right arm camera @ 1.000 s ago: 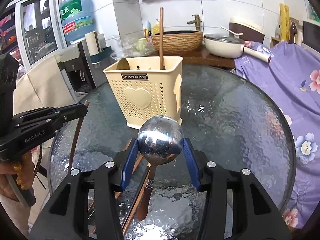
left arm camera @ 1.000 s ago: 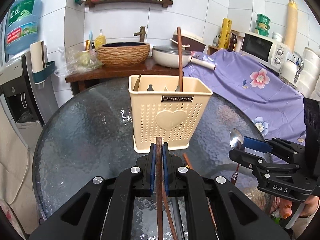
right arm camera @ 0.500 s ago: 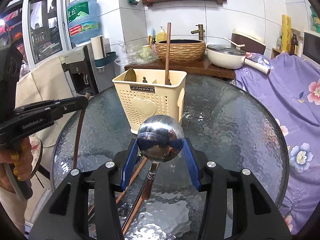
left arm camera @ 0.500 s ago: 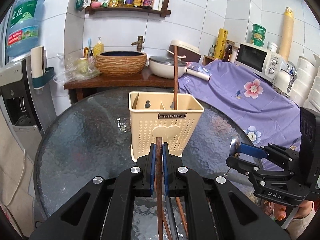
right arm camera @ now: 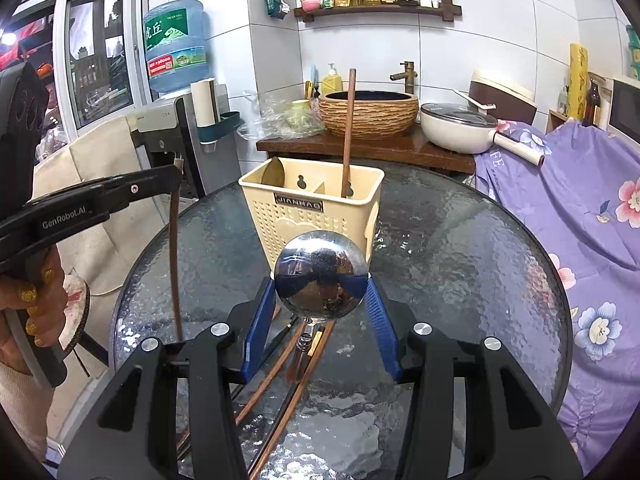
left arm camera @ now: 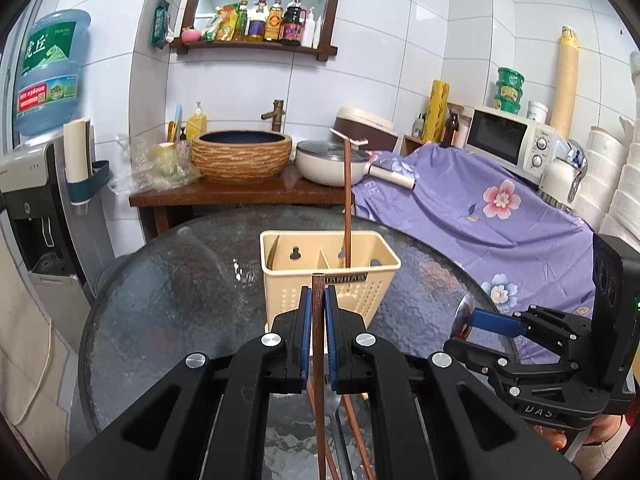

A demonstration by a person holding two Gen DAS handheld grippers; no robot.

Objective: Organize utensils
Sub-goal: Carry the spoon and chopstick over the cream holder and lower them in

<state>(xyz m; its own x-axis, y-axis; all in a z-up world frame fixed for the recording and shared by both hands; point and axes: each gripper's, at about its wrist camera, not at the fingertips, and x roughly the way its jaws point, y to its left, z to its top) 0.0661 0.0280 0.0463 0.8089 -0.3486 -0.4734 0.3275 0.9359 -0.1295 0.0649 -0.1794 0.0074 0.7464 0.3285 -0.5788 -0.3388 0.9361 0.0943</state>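
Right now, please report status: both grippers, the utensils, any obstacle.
Left gripper shut on chopstick. Right gripper shut on spoon. Holder ahead, one chopstick inside. Path clear.

A home kitchen: white tiled walls, a wall shelf of sauce bottles [left arm camera: 276, 24] at upper centre, a basin [left arm camera: 240, 156] with a tap [left arm camera: 276, 112], a lidded pan [left arm camera: 332, 162], a microwave [left arm camera: 516, 142] at right, a water dispenser [left arm camera: 40, 184] at left.

Round glass table [left arm camera: 168, 300]; behind it woven-look basin [left arm camera: 241, 156], white lidded pan [left arm camera: 332, 162], microwave [left arm camera: 510, 140], floral purple cloth [left arm camera: 480, 216], water jug [left arm camera: 48, 72], bottle shelf [left arm camera: 256, 46].
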